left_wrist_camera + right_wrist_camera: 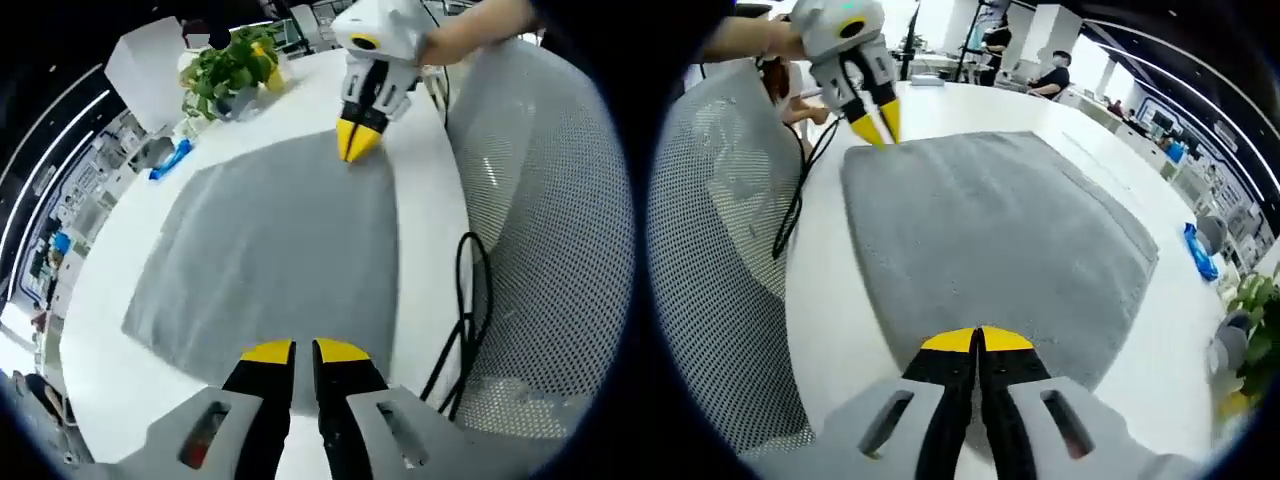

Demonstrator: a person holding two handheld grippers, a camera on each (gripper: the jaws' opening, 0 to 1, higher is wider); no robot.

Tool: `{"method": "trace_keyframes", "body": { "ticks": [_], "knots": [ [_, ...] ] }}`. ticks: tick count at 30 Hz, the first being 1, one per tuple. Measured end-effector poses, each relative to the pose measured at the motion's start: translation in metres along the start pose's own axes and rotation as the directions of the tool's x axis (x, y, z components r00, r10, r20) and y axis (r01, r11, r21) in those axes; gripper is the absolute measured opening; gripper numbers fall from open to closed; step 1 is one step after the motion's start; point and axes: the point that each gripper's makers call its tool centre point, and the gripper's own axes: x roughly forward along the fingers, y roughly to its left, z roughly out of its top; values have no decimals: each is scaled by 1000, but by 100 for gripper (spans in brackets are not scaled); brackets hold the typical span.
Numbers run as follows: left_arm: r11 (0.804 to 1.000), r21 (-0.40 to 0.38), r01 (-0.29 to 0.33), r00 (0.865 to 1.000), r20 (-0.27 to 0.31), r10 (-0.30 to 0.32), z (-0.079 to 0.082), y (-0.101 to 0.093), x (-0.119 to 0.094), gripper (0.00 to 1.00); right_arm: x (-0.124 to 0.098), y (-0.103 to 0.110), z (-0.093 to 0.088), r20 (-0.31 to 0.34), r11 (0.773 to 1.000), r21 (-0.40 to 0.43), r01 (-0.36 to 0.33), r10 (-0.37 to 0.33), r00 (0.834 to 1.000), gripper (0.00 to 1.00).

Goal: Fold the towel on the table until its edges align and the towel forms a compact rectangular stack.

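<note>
A grey towel (280, 250) lies spread flat on the round white table (110, 330). At the bottom of the left gripper view, my left gripper (304, 352) pinches the towel's near edge, its yellow tips close together. My right gripper (358, 140) comes in at the top of that view, held by a hand, with its tips together on the towel's far corner. In the right gripper view the towel (990, 230) stretches ahead; my right gripper (978, 340) is shut on its near edge, and the left gripper (875, 125) sits on the far-left corner.
A grey mesh chair (560, 200) stands against the table on the grippers' side, with a black cable (465, 310) hanging by it. A potted plant (228, 65), a white box (150, 70) and a blue object (170, 160) sit across the table. People (1055, 70) are in the background.
</note>
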Motion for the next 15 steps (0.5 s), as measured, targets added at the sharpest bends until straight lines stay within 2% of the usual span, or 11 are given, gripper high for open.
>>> {"method": "trace_keyframes", "body": {
  "ticks": [1, 2, 3, 4, 5, 6, 8, 10, 12, 14, 15],
  "knots": [
    [993, -89, 71, 997, 5, -71, -2, -14, 3, 8, -1, -3, -9, -27, 1000, 14, 3, -2, 1000, 0],
    [990, -116, 76, 997, -22, -79, -8, -16, 5, 8, -3, -6, -28, -100, 999, 39, 5, -1, 995, 0],
    [997, -62, 44, 996, -73, -49, -17, -13, 8, 8, -4, -7, -39, -149, 999, 42, 7, 0, 989, 0],
    [1000, -14, 20, 994, -106, -21, -23, -9, 10, 7, -3, -5, -27, -49, 999, 26, -20, 22, 999, 0],
    [999, 32, -2, 990, -141, 6, -29, -6, 11, 7, -4, -4, -33, -82, 995, 94, -14, 22, 996, 0],
    [1000, 27, -5, 997, -78, 7, -19, -7, 13, 7, -4, -4, -31, -68, 993, 121, -14, 22, 997, 0],
    [999, -22, -26, 994, -109, 24, -24, -3, 11, 7, -3, -6, -31, -62, 990, 143, -10, 19, 998, 0],
    [999, -15, -48, 993, -112, 46, -26, 2, 9, 6, -3, -4, -30, -58, 987, 158, -24, 34, 998, 0],
    [997, -7, -78, 989, -127, 77, -31, 8, 8, 6, -3, 2, -28, -33, 981, 180, -65, 72, 997, 0],
    [993, 4, -115, 983, -144, 114, -38, 16, 5, 5, -3, 12, -25, -2, 963, 240, -118, 122, 992, 0],
    [991, -6, -132, 981, -143, 129, -40, 19, 4, 5, -4, 15, -24, 4, 964, 232, -126, 129, 992, 0]
  ]
}}
